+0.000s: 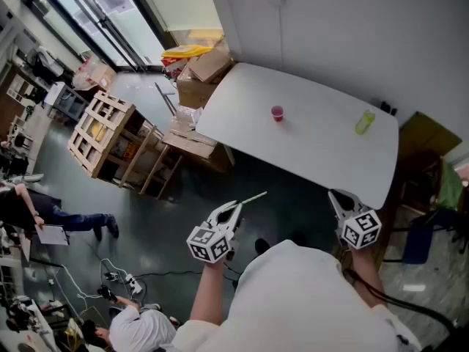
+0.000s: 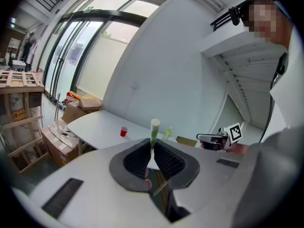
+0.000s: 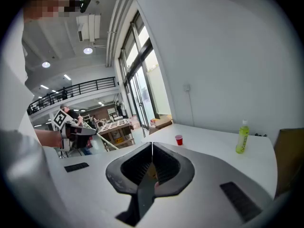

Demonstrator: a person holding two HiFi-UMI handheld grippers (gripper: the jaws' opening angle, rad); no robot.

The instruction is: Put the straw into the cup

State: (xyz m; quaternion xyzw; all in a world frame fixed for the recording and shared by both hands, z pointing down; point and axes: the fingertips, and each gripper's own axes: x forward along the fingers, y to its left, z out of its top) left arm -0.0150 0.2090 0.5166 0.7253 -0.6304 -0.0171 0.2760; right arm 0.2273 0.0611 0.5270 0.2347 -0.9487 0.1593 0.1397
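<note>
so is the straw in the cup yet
Out. The straw is pinched in the left gripper, held short of the table, while the red cup stands far off on it with nothing sticking out.

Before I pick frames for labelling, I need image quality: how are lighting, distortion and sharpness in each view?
Head view: even, soft light, table skewed by the wide lens, cup tiny but sharp. Left gripper view: fisheye with dark corners, windows washed out, straw crisp. Right gripper view: same dark rim, ceiling lamps flare, bottle clear.
</note>
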